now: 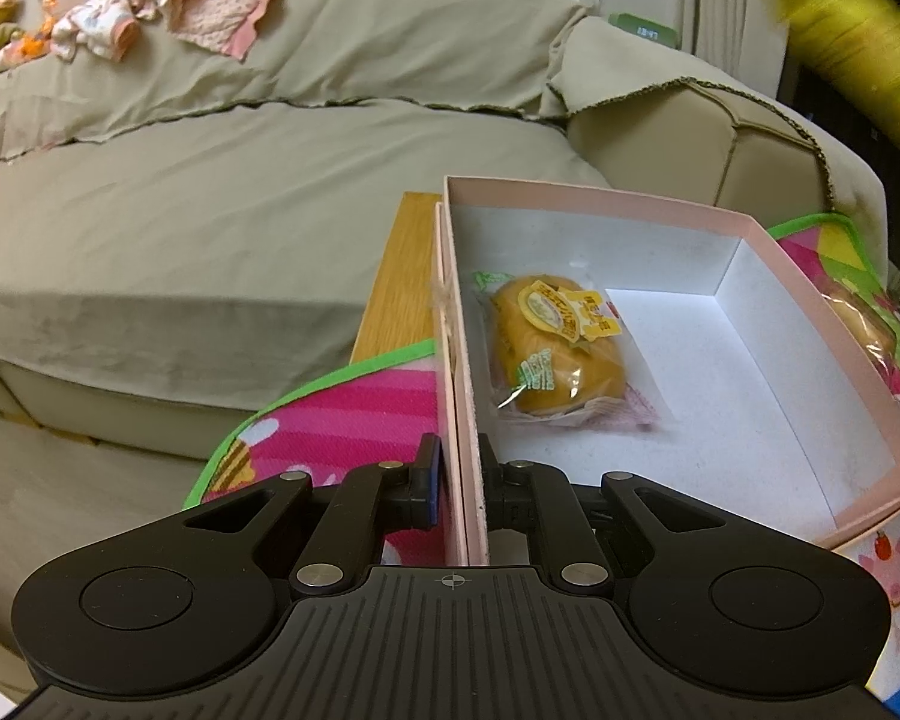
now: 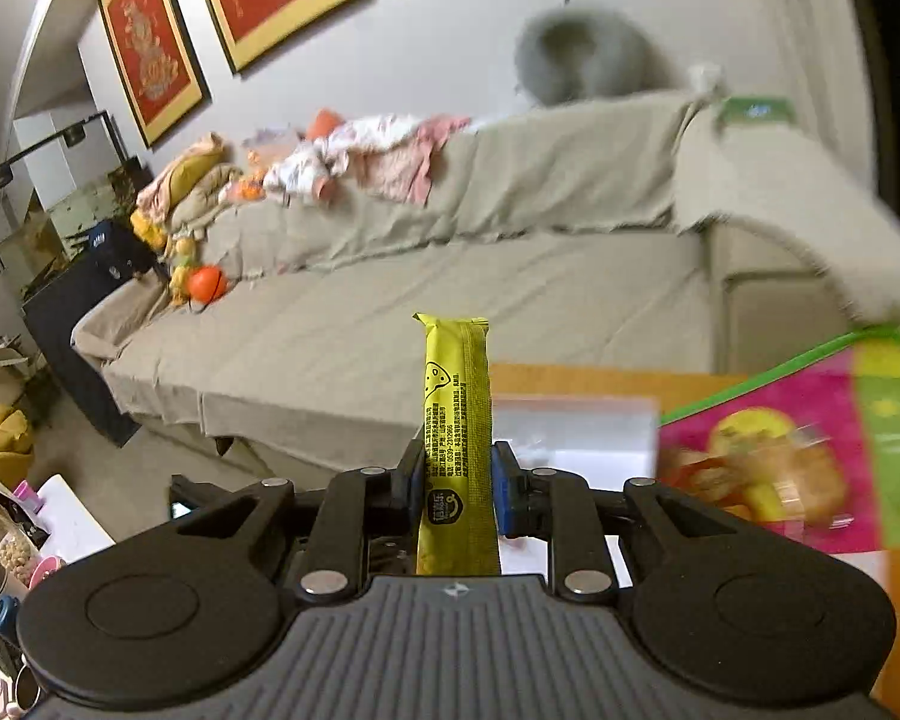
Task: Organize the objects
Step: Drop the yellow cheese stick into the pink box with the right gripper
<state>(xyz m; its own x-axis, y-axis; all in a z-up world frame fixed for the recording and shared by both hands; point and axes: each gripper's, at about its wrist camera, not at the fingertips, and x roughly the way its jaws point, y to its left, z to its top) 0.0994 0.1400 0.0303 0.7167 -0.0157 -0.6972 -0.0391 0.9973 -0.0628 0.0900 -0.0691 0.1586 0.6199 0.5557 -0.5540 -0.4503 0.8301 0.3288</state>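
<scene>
While the sofa (image 1: 258,192) under its grey-green throw fills the background of both views, the work surface in front of it is a wooden table (image 1: 393,276) covered by a bright play mat (image 1: 342,414) with a green border. Crumpled clothes (image 1: 168,0) lie along the top of the sofa back, and two red framed pictures (image 2: 210,18) hang on the wall above it in the right wrist view.

On the mat stands a pink box (image 1: 798,276), open, white inside, its far left corner close to the table's far edge. One wrapped bun (image 1: 552,348) lies inside, against the left wall, roughly midway along it. A second wrapped bun (image 1: 864,324) rests on the mat just outside the box's right wall, partly hidden by it.

Left gripper (image 1: 465,471): jaws drawn together and clamped on the box's left wall near its near corner, one finger outside over the mat, the other inside the box.

Right gripper (image 2: 455,474): raised above the table's left part, jaws pressed onto a yellow snack bar (image 2: 456,420). The bar stands out forward between the blue pads (image 2: 501,483), its crimped end beyond the fingertips and clear of the table. Surroundings in this view are blurred; the box appears only as a pale smear behind the bar.
</scene>
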